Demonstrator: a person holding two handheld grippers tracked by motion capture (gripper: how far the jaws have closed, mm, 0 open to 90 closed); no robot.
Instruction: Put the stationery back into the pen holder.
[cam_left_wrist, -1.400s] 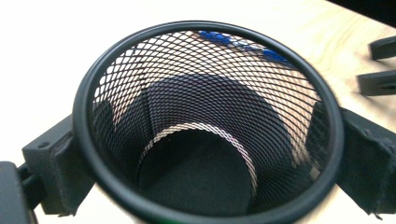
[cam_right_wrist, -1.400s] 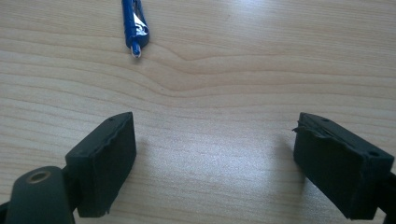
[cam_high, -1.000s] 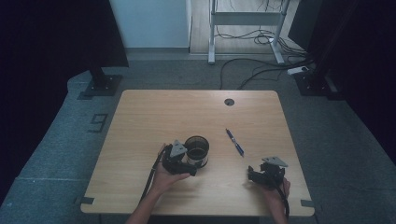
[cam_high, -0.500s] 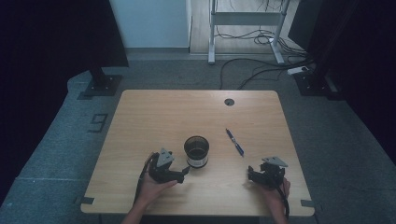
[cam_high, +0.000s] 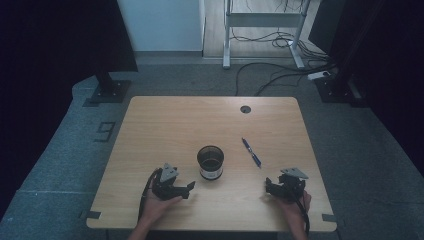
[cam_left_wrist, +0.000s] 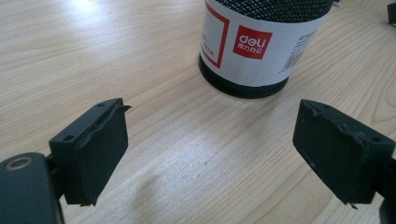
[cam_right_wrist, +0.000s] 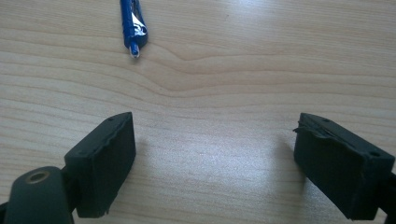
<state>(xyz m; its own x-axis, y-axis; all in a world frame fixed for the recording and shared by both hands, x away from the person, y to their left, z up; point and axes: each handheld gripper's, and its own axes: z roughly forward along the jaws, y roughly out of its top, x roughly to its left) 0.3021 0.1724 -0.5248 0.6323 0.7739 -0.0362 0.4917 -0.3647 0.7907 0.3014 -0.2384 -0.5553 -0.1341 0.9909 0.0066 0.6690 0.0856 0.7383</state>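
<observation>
While parted beside the bench (cam_high: 150, 125), left claw (cam_high: 190, 186) just narrowing, gripping nothing, mesh pen holder (cam_high: 210, 162) at one o'clock; right claw (cam_high: 266, 187) released, blue pen (cam_high: 251, 152) at eleven.

A lab: dark curtains (cam_high: 65, 40), floor cables (cam_high: 270, 75), lone wooden table (cam_high: 165, 125).

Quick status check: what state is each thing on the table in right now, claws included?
Pen holder: upright, free on the table, nothing visible inside.
Pen: lying flat beside the holder, apart from it.
Left claw: jaws apart with nothing between them, just been closing, short of the holder.
Right claw: open, empty, low over bare wood near the pen's tip.
</observation>
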